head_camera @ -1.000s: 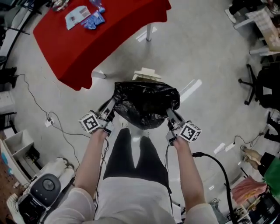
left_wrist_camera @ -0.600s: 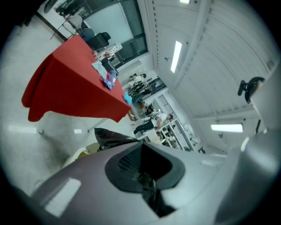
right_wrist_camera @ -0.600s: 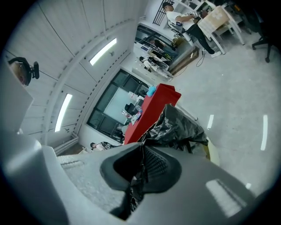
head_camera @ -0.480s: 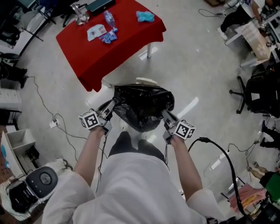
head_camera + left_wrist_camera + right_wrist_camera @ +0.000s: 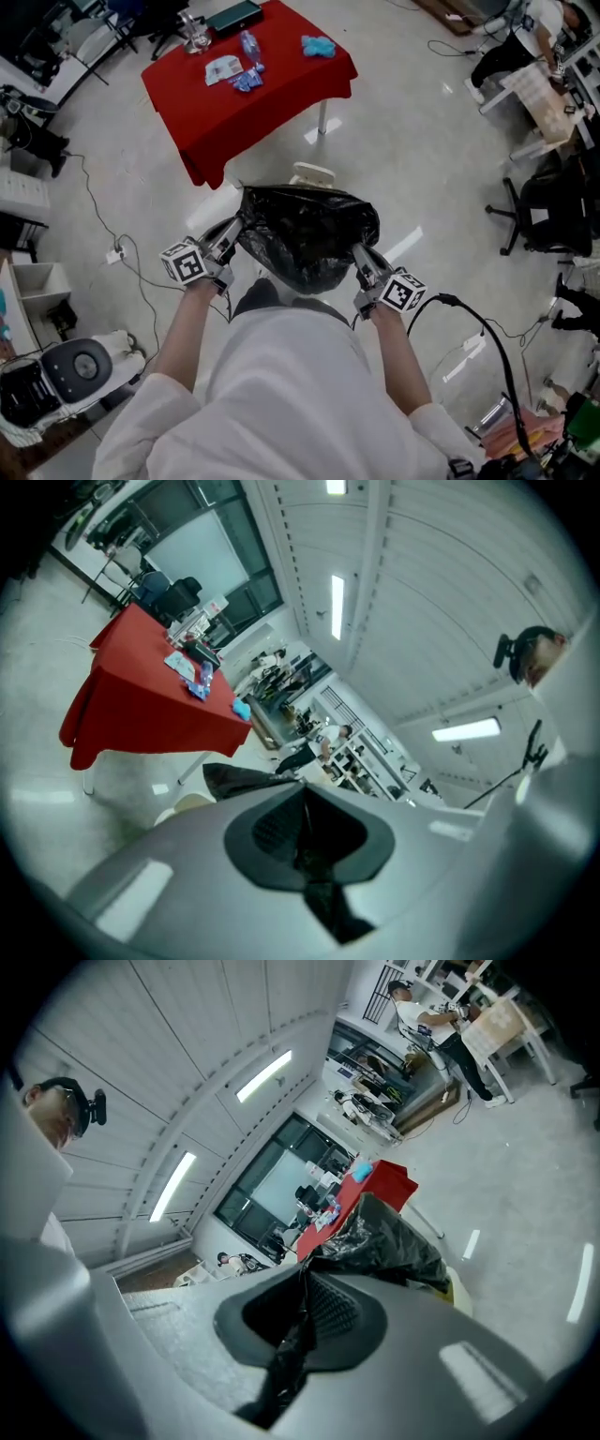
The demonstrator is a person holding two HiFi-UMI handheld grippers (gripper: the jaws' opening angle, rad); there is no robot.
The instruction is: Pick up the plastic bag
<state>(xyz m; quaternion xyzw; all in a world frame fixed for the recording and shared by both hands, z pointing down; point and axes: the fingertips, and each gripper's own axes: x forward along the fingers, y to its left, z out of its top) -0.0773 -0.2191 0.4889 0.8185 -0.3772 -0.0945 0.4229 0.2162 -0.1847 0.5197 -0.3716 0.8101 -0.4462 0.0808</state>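
A black plastic bag (image 5: 305,234) hangs in the air between my two grippers in the head view, over the grey floor. My left gripper (image 5: 231,238) is shut on the bag's left edge. My right gripper (image 5: 360,255) is shut on its right edge. In the left gripper view a strip of black film (image 5: 319,892) is pinched between the jaws and the bag (image 5: 246,780) spreads beyond them. In the right gripper view the black film (image 5: 286,1358) runs through the shut jaws to the bulging bag (image 5: 384,1237).
A table with a red cloth (image 5: 253,89) stands ahead, carrying small packets and a bottle. A cream round object (image 5: 312,174) lies on the floor just behind the bag. Cables (image 5: 103,234) trail at the left; office chairs (image 5: 544,211) stand at the right.
The view has tilted so the red table and the bag sit farther ahead. Both grippers keep their hold on the bag, spread about as wide as before.
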